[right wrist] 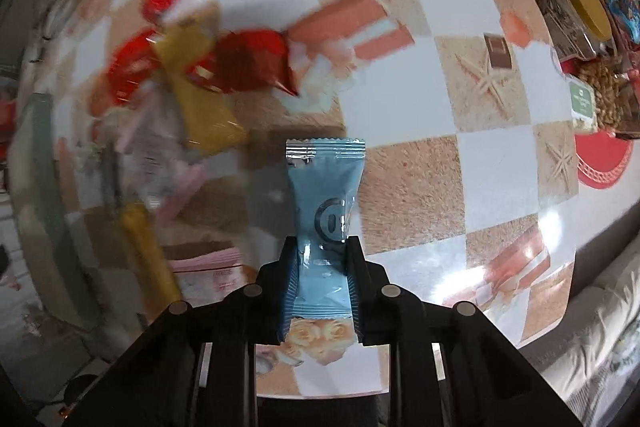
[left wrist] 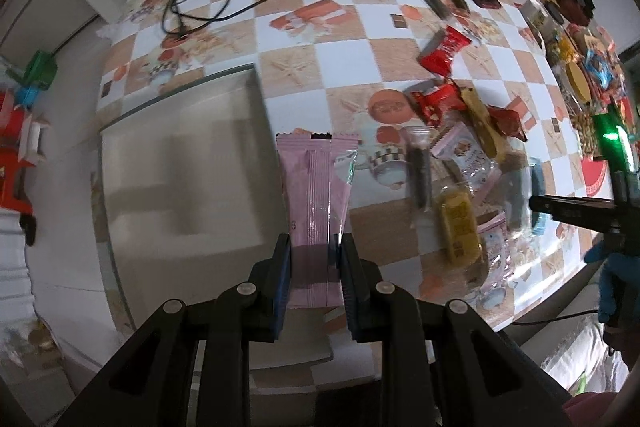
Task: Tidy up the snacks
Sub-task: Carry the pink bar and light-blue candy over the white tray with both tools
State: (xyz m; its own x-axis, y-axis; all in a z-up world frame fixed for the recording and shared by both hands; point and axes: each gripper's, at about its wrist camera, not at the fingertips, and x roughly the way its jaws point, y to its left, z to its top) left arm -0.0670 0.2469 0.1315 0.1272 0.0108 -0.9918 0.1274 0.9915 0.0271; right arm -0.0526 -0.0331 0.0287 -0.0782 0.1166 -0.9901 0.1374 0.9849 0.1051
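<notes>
My left gripper [left wrist: 313, 247] pinches a pink snack packet [left wrist: 316, 187] above the checkered table [left wrist: 360, 7]. My right gripper [right wrist: 321, 251] clamps a blue snack packet [right wrist: 326, 195].

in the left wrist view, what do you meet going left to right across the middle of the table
grey tray → pink snack packet held in the left gripper → dark stick packet → yellow snack bar → right gripper at the right edge
</notes>
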